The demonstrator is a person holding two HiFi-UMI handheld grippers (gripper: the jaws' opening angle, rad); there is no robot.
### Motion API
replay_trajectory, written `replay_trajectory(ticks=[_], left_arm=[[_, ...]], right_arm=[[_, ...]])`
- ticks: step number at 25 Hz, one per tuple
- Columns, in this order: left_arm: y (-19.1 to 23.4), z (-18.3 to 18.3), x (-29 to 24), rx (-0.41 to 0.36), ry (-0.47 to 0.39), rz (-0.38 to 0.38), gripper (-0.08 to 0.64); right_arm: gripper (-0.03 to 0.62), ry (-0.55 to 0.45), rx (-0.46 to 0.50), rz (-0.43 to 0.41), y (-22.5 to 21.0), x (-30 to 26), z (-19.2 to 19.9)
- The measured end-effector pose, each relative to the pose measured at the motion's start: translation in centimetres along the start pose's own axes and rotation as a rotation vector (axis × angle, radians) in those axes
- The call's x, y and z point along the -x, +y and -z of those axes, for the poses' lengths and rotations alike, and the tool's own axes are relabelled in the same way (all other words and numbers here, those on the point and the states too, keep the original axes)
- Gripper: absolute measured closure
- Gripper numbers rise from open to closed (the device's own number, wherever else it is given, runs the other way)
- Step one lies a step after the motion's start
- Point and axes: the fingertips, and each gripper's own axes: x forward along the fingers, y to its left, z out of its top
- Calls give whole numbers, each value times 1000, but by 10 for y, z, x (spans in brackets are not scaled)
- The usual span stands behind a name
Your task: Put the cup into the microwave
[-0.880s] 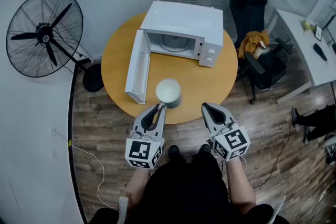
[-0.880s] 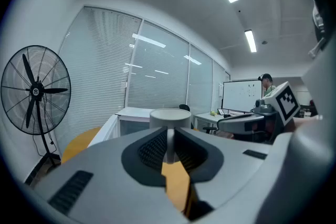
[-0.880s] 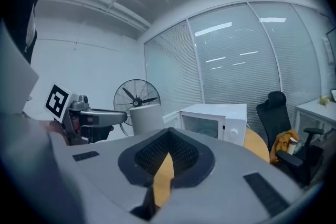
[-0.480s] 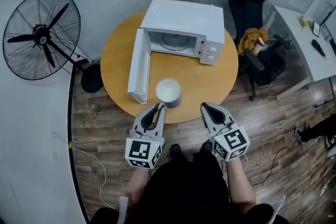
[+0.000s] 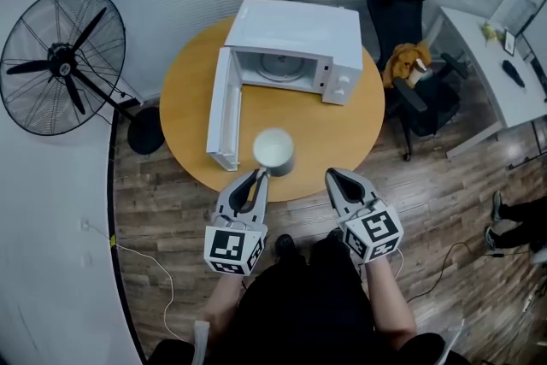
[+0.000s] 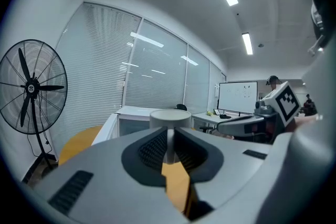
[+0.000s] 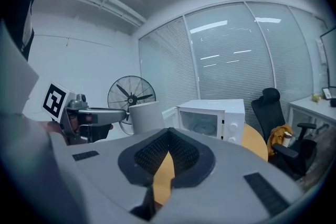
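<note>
- Cup [image 5: 273, 151] sits on the table [image 5: 342, 132], left claw [image 5: 260, 176] pinching its side.
- Right claw [image 5: 332, 175] is closed, empty.
- Next, I think: lift the cup into the open microwave [image 5: 295, 38].

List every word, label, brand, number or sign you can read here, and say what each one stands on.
No readable text anywhere in these pictures.
On the left gripper and the right gripper: square black-and-white code markers, no letters or numbers.
On the whiteboard: faint marks, too small to read.
On the microwave: two knobs; any print is too small to read.
On the cup: no print visible.
</note>
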Motion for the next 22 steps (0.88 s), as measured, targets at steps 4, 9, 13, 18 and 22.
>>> replay_trajectory(ticks=[4, 9, 13, 18, 22], left_arm=[[-3, 1, -1, 7, -9, 26, 522], [-6, 6, -7, -4, 7, 29, 523], [-7, 9, -17, -5, 16, 21, 523], [-6, 11, -31, -13, 29, -1, 523], [0, 7, -50, -7, 35, -27, 523]], right_arm=[[583, 3, -31, 14, -2, 5, 5], [583, 12, -48, 22, -7, 7, 10], [583, 11, -55, 12, -16, 3, 13], [583, 6, -65, -10, -30, -7, 9], [583, -1, -62, -36, -46, -19, 1]])
